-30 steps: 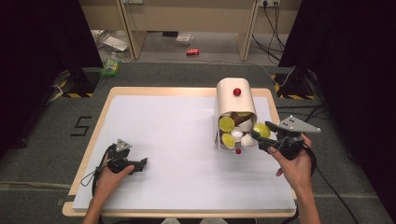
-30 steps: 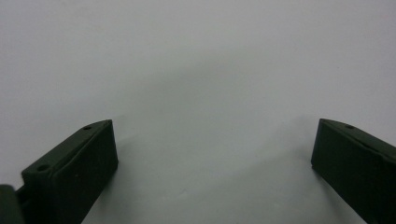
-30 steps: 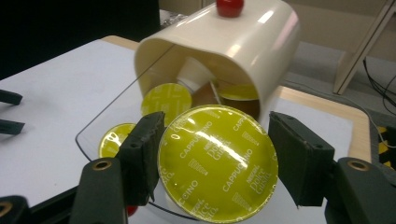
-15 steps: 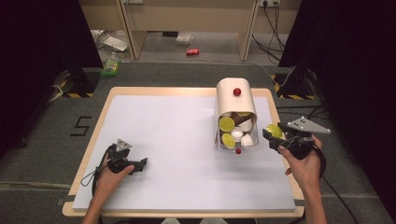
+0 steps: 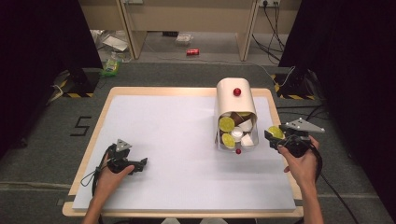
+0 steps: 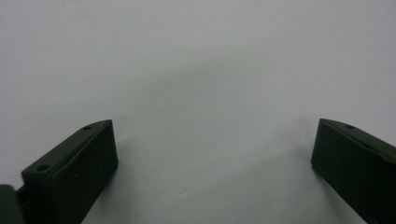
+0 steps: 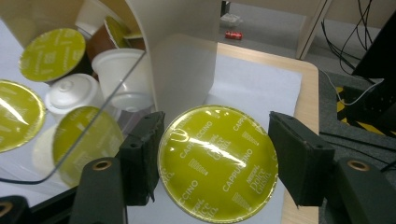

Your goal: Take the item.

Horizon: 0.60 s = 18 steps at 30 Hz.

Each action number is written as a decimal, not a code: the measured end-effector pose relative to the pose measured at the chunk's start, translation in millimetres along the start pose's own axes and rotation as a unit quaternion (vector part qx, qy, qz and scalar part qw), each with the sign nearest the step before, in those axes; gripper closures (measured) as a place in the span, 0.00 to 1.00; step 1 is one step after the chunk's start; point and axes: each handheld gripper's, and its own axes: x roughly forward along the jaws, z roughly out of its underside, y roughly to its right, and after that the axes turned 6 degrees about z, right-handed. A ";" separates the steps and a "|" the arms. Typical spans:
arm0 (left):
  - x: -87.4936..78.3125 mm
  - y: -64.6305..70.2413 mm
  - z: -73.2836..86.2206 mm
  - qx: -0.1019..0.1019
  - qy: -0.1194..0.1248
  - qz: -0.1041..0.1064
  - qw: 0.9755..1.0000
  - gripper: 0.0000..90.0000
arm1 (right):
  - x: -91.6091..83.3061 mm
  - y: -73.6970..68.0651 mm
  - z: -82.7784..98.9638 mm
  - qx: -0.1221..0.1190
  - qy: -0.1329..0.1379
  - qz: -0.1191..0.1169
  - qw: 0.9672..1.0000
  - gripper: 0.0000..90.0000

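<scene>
The right gripper (image 5: 274,135) pinches a cappuccino capsule (image 7: 217,162) just beside the dispenser (image 5: 235,99); the left gripper (image 5: 140,163), fingers wide, rests on the table (image 5: 163,126) well away from it.

Both grippers black. Left gripper (image 5: 125,161): blocky matte jaws, small round screw holes in each top face, grey three-cornered plate above the jaws, black cable looped behind. Right gripper (image 7: 214,165): flat black jaw pads, brass-coloured screw inserts in the arms below them, larger grey plate on top, black cable trailing behind. Forearms bare, no sleeves visible.

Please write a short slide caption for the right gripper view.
Right gripper holding a yellow-lidded cappuccino capsule beside the capsule dispenser.
</scene>
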 end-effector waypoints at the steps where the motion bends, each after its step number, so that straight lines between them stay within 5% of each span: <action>1: 0.0 0.0 0.0 0.000 0.000 0.000 1.000 0.00 | 2.9 0.5 1.6 0.002 -0.001 -0.001 1.000 0.43; 18: 0.0 0.0 0.0 0.000 0.000 0.000 1.000 0.00 | 48.6 6.6 32.9 0.025 -0.038 0.015 0.999 0.43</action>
